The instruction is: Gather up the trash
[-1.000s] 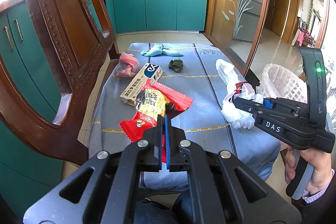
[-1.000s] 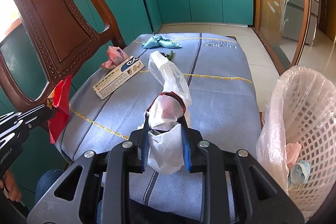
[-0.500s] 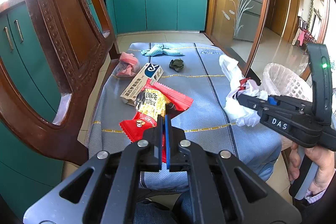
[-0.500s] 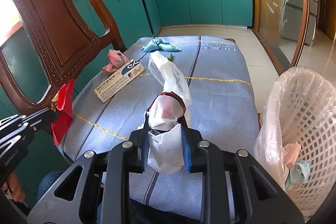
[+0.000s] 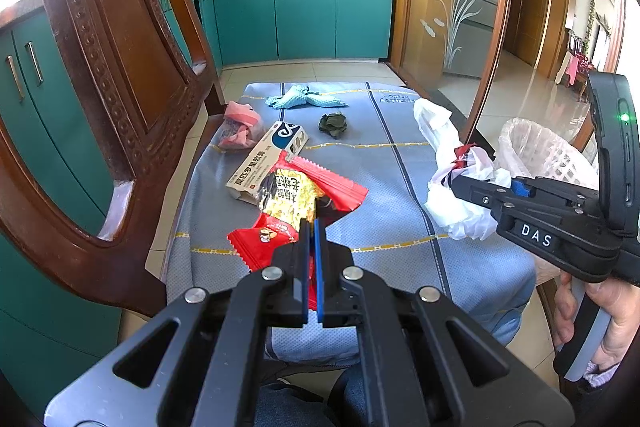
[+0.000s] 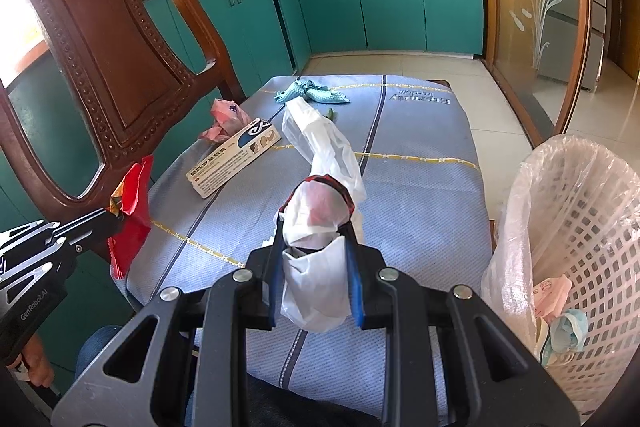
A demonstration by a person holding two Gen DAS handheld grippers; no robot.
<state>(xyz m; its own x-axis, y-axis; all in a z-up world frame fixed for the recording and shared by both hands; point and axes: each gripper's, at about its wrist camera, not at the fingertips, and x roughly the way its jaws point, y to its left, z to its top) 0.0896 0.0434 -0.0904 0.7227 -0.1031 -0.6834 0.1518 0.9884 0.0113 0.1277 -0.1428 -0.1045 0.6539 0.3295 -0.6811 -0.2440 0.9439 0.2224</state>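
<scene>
Bright daylight floods in from left of the tongs, blowing out that corner; fisheye bending darkens the edges.

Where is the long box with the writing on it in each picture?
Left wrist view: the long box lies on the blue mat, left of centre, its near end under the red snack wrapper.
Right wrist view: the long box lies on the mat's left side, in full view, far left of the white plastic bag.
Shared landmark: the crumpled pink wrapper, just behind the box in both.
</scene>
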